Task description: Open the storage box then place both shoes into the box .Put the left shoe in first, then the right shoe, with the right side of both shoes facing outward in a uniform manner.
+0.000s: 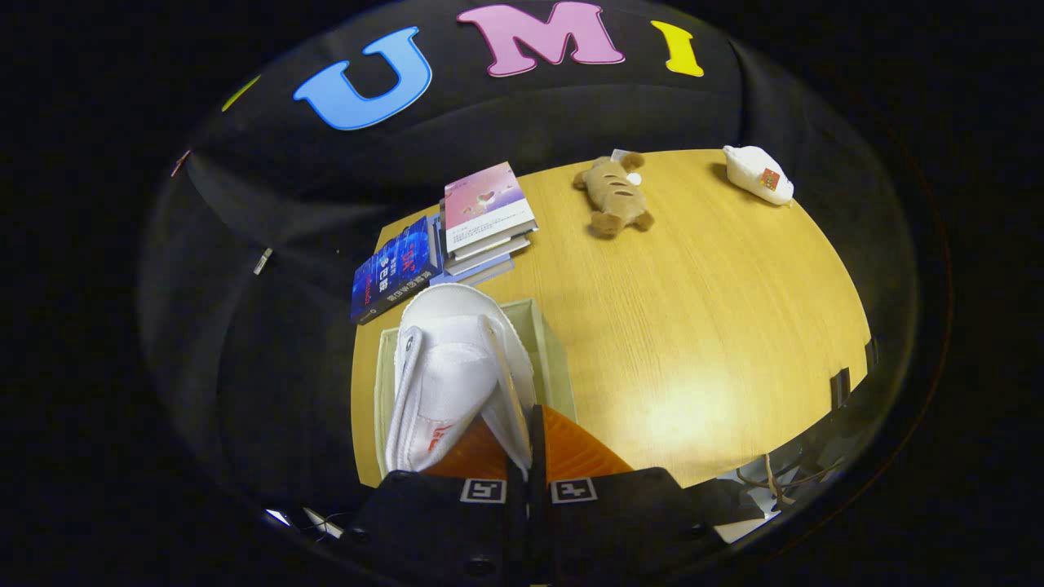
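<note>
Hand-held gripper [528, 440] fingers pinch the side wall of a white shoe [453, 379], held over the open beige storage box [556, 350] on the wooden surface [701, 326]. Beyond lie stacked books [485, 216] and a plush toy [613, 196].

- One white shoe [444, 383], pinched between the two fingers of the one gripper [526, 444].
- One box [555, 350], under the shoe.
- Two soft toys at 12 and 1 o'clock: brown [613, 196] and white [758, 174].
- Books at 11 o'clock: one blue book [395, 271] and one stack [487, 220].
- One table [701, 326].
</note>
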`<state>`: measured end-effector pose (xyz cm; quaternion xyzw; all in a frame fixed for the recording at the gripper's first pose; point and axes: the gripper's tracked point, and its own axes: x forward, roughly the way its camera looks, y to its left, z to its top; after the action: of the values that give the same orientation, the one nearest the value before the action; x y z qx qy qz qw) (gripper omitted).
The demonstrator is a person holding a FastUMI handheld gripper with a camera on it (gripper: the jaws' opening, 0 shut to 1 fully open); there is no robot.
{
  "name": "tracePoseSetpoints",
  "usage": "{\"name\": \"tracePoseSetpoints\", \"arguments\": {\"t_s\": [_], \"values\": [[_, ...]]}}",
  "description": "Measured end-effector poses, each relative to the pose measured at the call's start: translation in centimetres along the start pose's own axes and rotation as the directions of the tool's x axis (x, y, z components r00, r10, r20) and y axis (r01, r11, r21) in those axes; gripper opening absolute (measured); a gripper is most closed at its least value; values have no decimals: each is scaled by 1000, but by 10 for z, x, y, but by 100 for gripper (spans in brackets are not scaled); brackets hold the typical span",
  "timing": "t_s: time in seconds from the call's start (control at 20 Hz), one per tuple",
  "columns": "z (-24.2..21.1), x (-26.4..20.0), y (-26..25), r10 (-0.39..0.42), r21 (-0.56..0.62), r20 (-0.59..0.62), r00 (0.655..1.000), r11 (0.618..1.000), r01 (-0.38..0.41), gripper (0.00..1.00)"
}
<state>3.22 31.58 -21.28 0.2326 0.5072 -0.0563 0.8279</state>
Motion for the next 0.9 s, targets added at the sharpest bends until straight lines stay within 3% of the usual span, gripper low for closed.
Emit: {"name": "tracePoseSetpoints", "arguments": {"t_s": [0.15,0.45,0.7,0.9], "values": [[-12,22,1,-101,-74,5,995,992,101,5],[-36,50,-3,-216,-110,-31,976,971,212,5],[-40,59,-5,-243,-122,-9,970,963,240,8],[-28,57,14,-159,-114,32,987,980,162,54]]}}
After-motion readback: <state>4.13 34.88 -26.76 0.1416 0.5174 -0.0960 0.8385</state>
